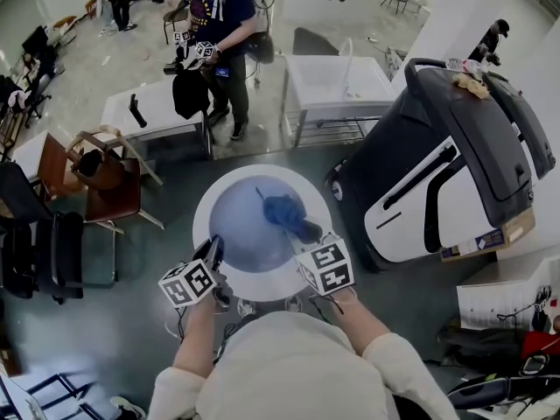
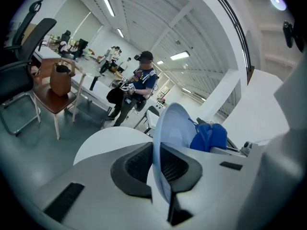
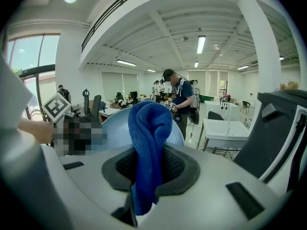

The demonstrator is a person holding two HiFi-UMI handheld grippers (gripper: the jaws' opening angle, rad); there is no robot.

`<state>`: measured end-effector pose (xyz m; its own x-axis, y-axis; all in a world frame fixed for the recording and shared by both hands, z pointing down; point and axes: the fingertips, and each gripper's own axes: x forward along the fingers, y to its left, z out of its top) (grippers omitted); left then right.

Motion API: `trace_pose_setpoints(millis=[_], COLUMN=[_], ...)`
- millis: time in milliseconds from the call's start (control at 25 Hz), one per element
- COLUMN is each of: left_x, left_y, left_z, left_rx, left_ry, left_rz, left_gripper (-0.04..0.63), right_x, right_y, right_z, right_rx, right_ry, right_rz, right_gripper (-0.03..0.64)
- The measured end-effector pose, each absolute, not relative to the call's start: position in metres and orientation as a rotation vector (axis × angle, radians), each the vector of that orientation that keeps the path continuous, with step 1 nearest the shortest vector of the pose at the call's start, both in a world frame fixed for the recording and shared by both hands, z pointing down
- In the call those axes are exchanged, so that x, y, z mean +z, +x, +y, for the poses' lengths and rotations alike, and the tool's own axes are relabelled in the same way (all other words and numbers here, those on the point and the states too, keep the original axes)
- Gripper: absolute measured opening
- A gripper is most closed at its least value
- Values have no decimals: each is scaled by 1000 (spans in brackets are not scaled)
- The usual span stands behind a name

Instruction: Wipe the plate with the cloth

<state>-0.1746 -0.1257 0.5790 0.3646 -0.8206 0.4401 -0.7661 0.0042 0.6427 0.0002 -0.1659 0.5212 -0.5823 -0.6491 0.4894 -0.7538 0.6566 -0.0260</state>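
Left tool (image 2: 158, 166) pinches plate (image 2: 173, 123) by rim only, right tool (image 3: 147, 172) pinches cloth (image 3: 149, 123); hard wiping prob twists plate loose imo.

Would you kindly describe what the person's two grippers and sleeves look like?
The left gripper and right gripper each have a white body, dark ribbed pads and a white cube with black square markers. The long sleeves are cream.

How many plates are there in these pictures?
1: a blue plate, its rim clamped in the left gripper, above the round white table. No other plate shows.
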Motion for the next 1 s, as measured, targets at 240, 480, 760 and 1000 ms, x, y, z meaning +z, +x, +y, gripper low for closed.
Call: trace_pose_setpoints(millis=[240, 480, 760, 1000], left_x=[611, 640, 663, 686], left_y=[-171, -166, -163, -162], left_z=[-131, -134, -136, -136], left_rx=[-25, -2, 83, 118], left_ry=[1696, 1608, 1589, 1539], left_rz=[-1383, -1342, -1326, -1325], left_gripper=[43, 43, 43, 43], right_x=[521, 527, 534, 540], right_y=[6, 9, 13, 13], right_z=[-166, -162, -160, -156], right_rx=[354, 402, 425, 457], right_ry=[1150, 1166, 1183, 1177], right_rz=[-2453, -2452, -2429, -2424], right_gripper=[89, 89, 89, 89])
